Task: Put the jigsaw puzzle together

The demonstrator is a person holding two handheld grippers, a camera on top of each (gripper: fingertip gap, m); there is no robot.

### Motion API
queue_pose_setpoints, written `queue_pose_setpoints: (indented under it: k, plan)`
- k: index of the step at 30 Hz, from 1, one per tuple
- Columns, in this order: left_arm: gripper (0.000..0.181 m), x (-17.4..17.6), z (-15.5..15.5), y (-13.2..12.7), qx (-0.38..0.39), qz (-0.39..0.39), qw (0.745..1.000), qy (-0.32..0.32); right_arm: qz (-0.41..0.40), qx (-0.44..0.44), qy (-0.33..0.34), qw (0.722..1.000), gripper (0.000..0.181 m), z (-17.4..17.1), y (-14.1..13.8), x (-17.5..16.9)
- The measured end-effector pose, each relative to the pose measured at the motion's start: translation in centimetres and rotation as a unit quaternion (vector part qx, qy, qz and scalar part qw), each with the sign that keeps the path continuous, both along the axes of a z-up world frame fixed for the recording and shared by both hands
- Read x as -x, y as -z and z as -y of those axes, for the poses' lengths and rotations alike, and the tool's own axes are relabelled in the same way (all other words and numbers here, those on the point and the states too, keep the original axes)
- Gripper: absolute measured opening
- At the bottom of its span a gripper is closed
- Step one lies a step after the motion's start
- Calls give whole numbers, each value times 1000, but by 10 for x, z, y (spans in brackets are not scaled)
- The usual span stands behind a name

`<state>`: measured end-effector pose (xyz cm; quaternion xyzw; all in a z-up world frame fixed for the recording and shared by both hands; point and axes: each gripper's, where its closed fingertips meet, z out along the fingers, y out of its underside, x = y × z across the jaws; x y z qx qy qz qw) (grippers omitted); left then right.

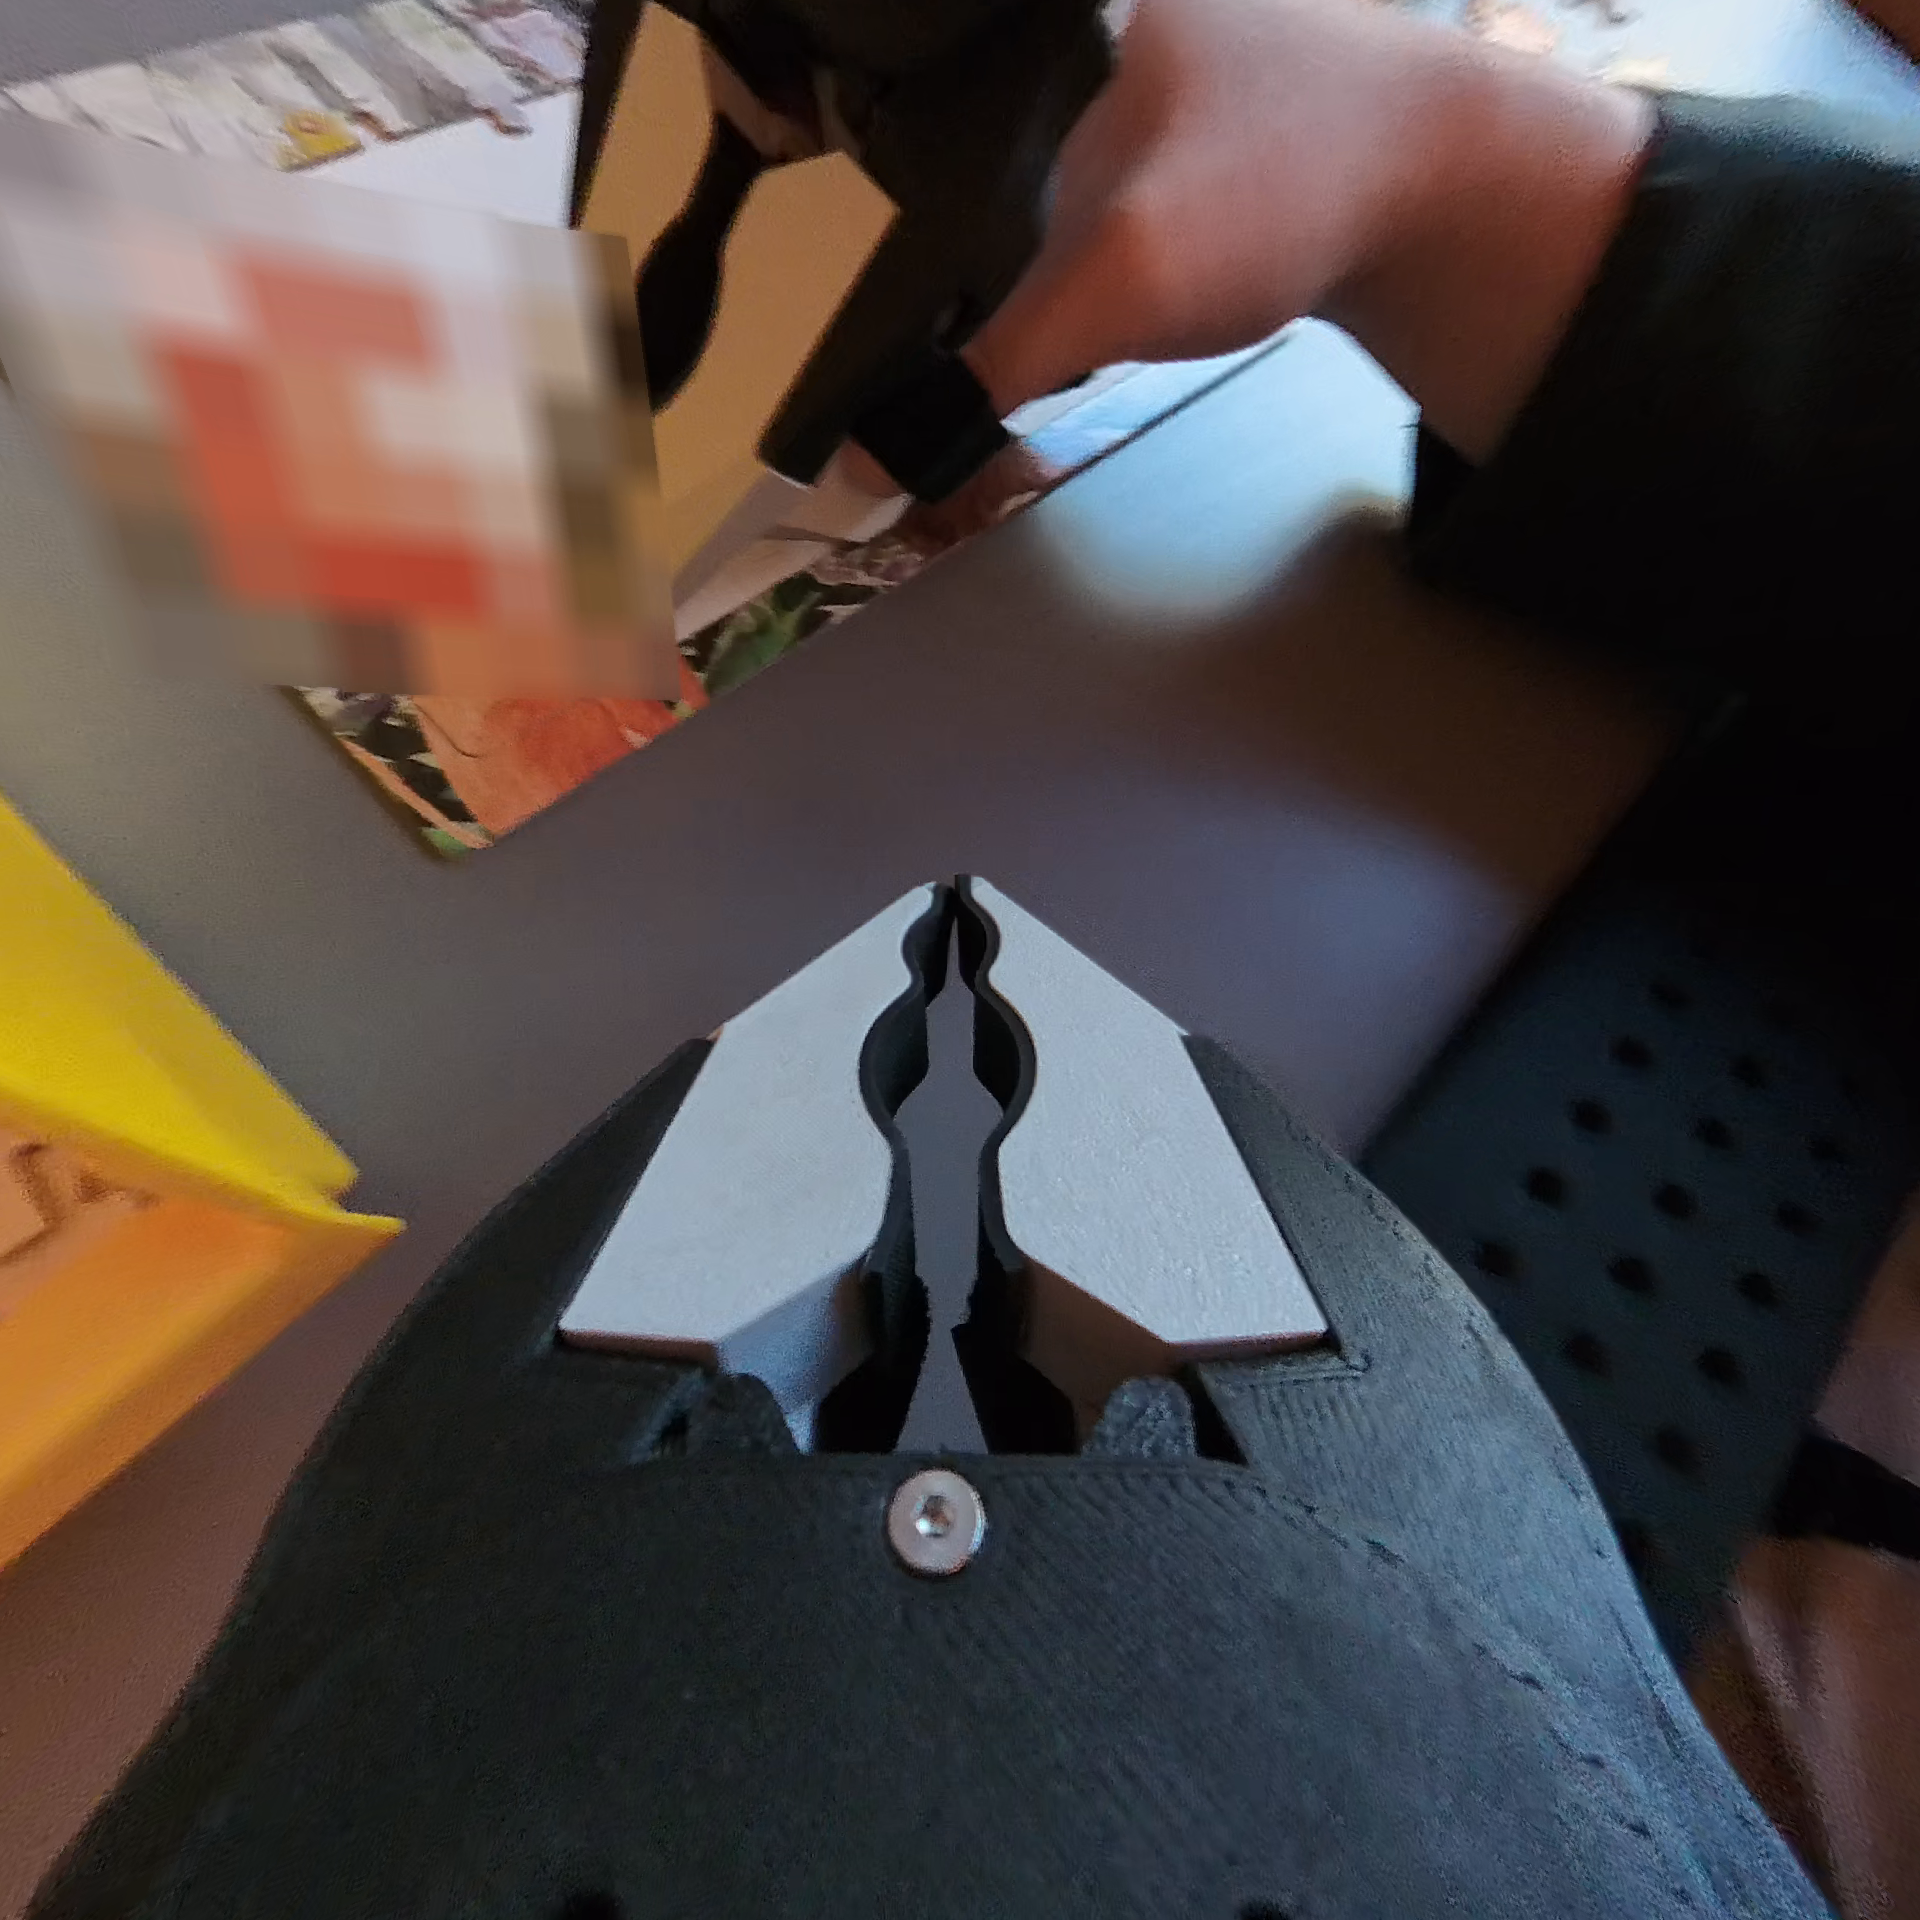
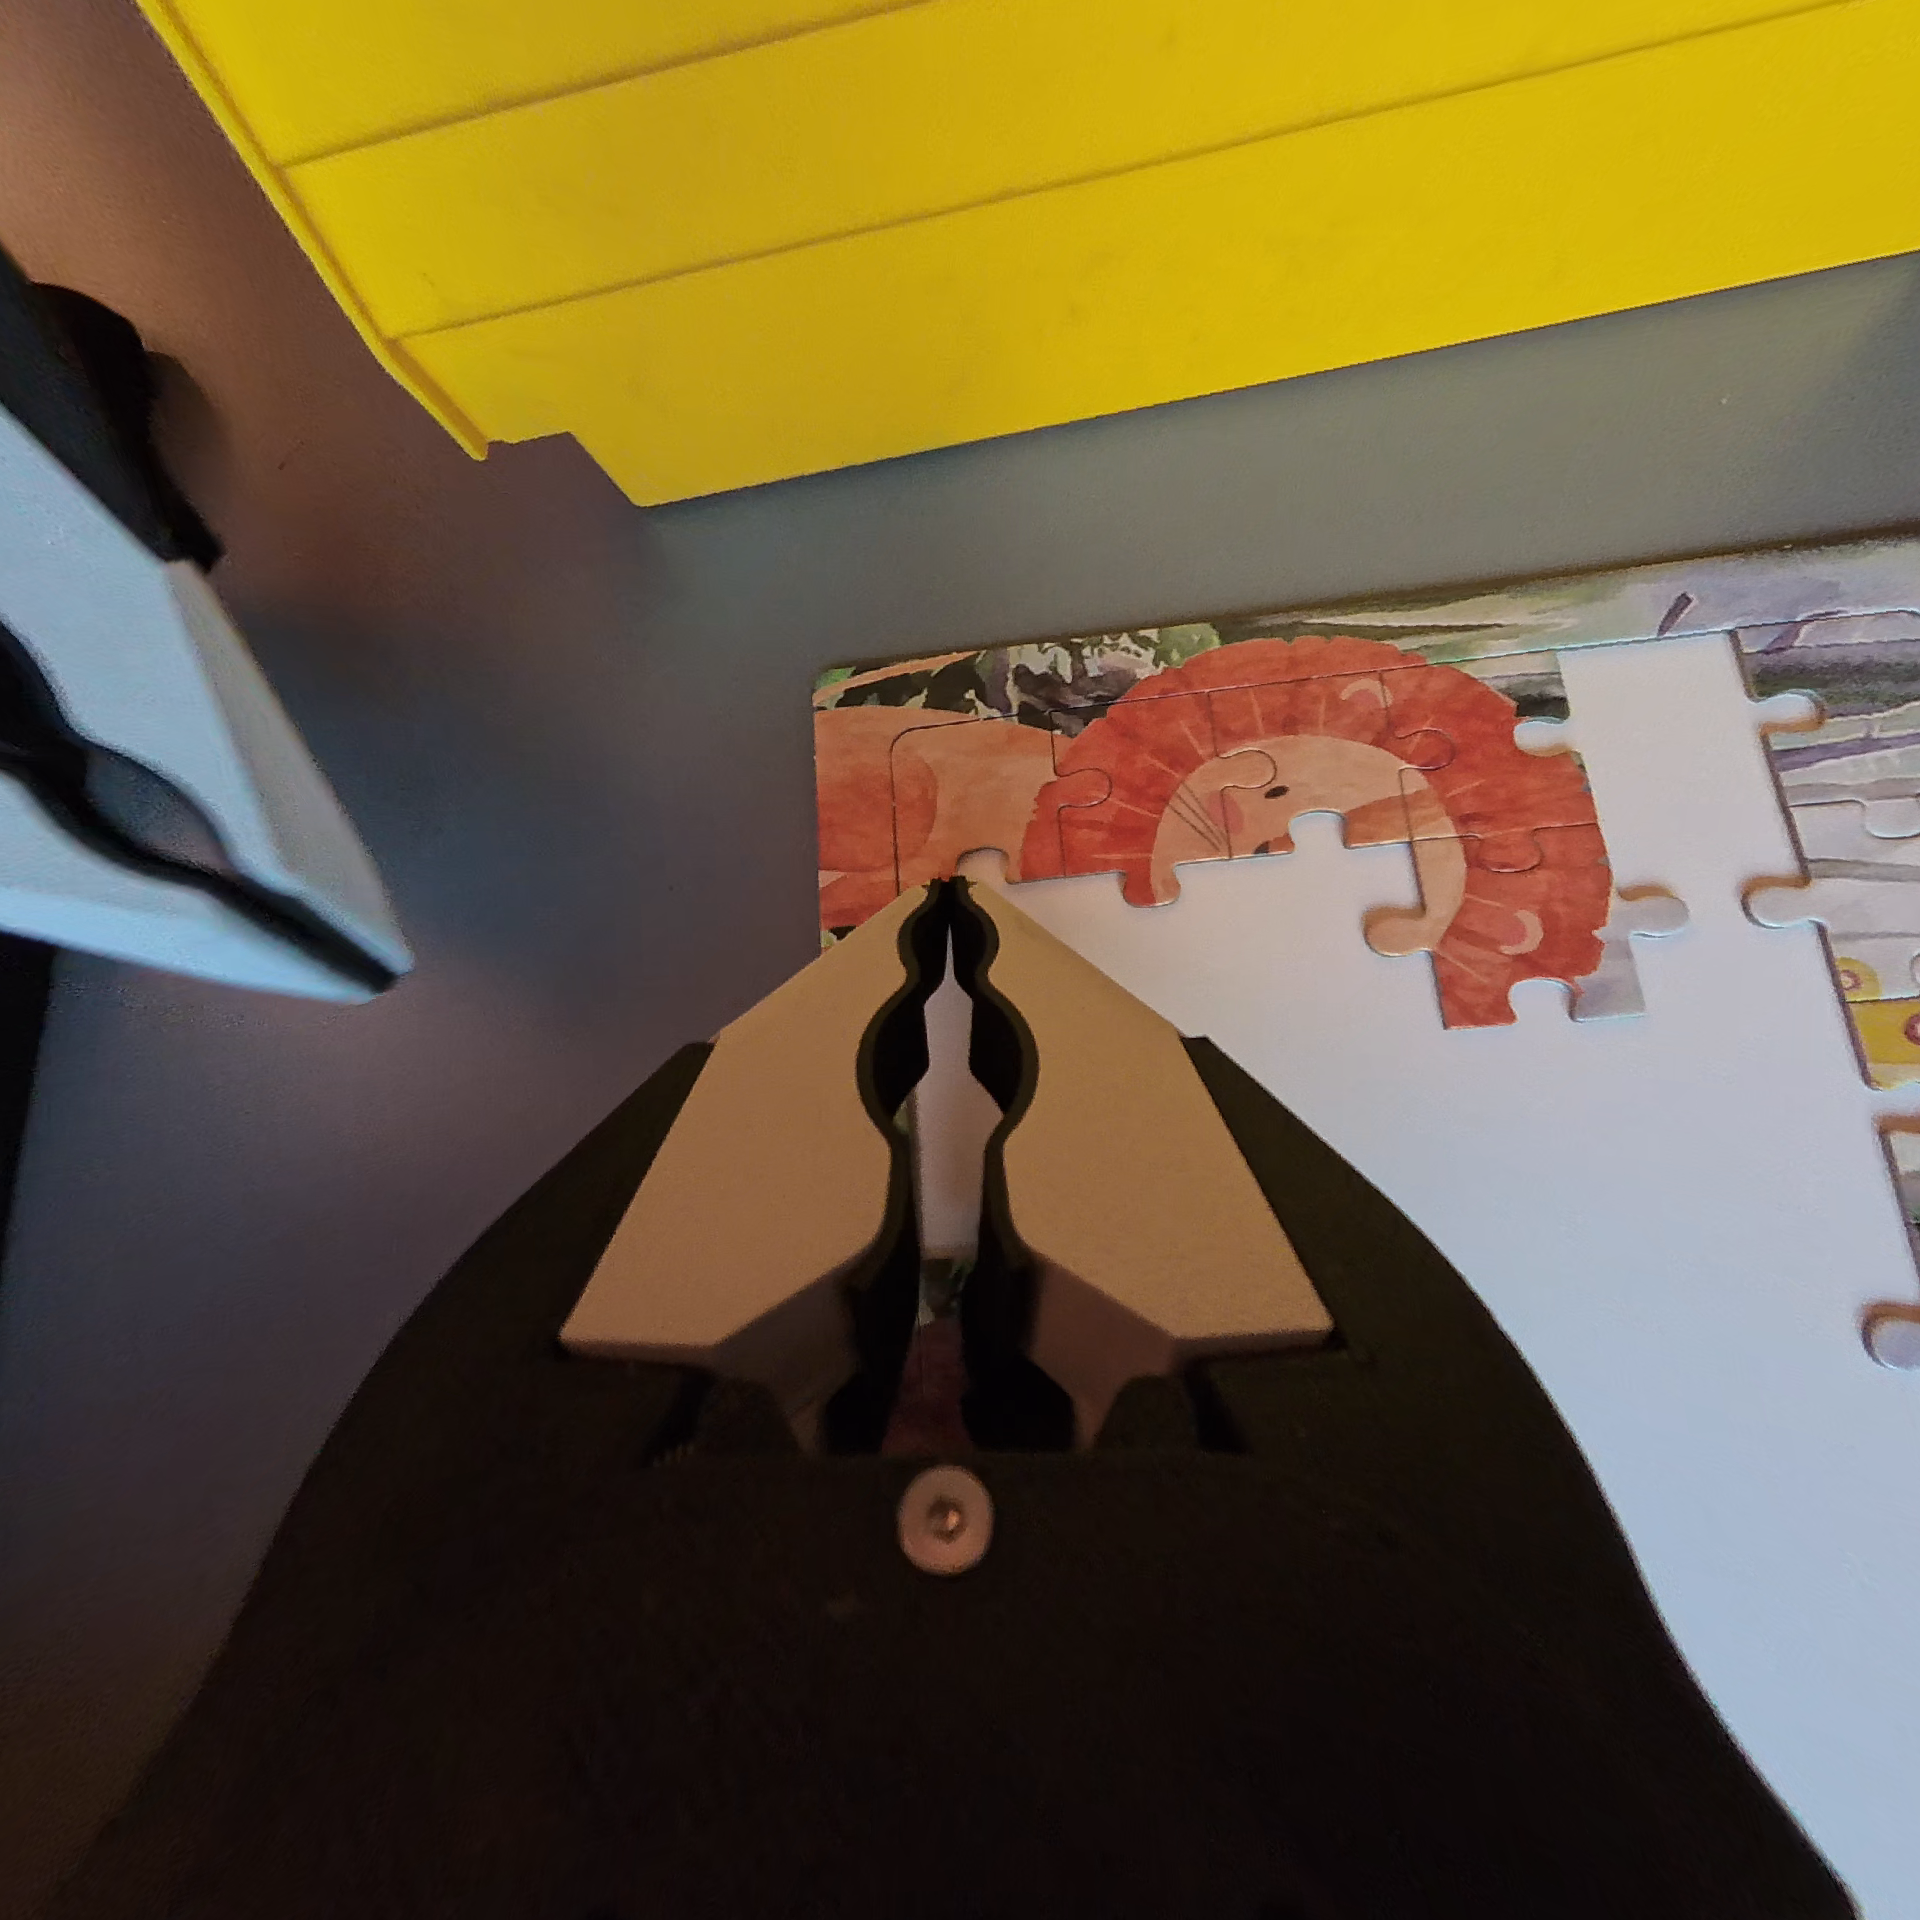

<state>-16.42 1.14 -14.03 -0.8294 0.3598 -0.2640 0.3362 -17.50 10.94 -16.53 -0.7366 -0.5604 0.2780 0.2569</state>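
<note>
Left tongs pinched together, empty, over matte grey bench; right tongs likewise closed, tips at glossy cardboard jigsaw puzzle edge; ribbed yellow bin behind.

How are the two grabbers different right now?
The left gripper hangs over bare grey table, away from the puzzle. The right gripper has its tips at the puzzle's lower edge, over the white board. Both are shut and hold nothing that I can see.
</note>
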Motion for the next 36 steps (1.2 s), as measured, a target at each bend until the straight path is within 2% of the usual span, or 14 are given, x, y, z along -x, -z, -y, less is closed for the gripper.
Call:
queue_pose_setpoints:
  k: [7,12,18,31,36]
  plan:
    - [0,22,-56,17,-81,-155,980,-97,1,-12,-7,1000,0,0,0,0]
    - [0,28,-77,16,-119,-208,963,-125,-2,-8,-7,1000,0,0,0,0]
    - [0,27,-84,23,-88,-199,967,-134,-4,-8,-8,1000,0,0,0,1]
    - [0,27,-86,23,-95,-201,966,-128,-1,-15,-13,1000,1,0,0,3]
    - [0,24,-82,18,-106,-173,971,-124,-13,-22,4,1000,2,-12,-15,-12]
